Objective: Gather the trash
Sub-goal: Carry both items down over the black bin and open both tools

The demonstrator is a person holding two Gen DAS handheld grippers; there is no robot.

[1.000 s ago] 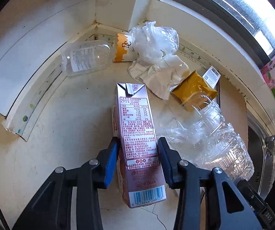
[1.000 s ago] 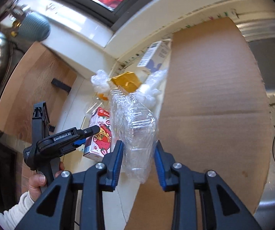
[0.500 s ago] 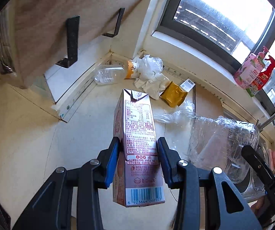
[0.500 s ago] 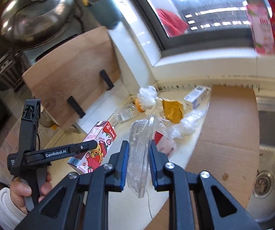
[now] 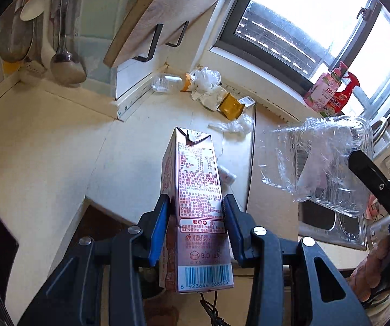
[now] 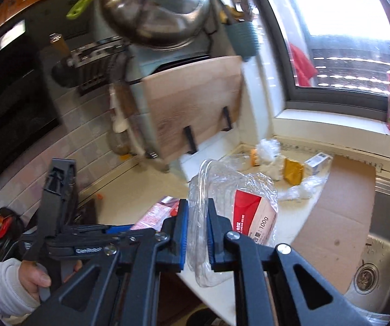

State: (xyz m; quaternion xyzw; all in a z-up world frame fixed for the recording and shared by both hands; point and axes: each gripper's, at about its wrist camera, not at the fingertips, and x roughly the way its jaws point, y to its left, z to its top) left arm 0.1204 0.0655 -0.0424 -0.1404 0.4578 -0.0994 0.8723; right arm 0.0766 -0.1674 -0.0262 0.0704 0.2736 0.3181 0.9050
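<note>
Carton (image 5: 197, 212) clamped in left gripper (image 5: 197, 224), jaws on its lower half, upright, lifted off the counter (image 5: 45, 163). Right gripper (image 6: 196, 235) pinched tight on a crushed clear tray (image 6: 222, 190) with a red-label packet inside, also in the air.

Both loads airborne over the counter edge; no bin visible in either view.

Risks:
- Tray is thin, crumpled plastic and the jaws bite only one edge. Likely to slip or tear out on a fast swing, and the packet could drop out of the open side.
- Carton is top-heavy above the grip, so it may pivot if tilted.
- Grippers sit near each other; they could collide on a shared drop.

Remaining on the counter by the window: bottle (image 5: 166, 82), bags (image 5: 206, 77), yellow pouch (image 5: 230, 106), small box (image 6: 317, 160).
</note>
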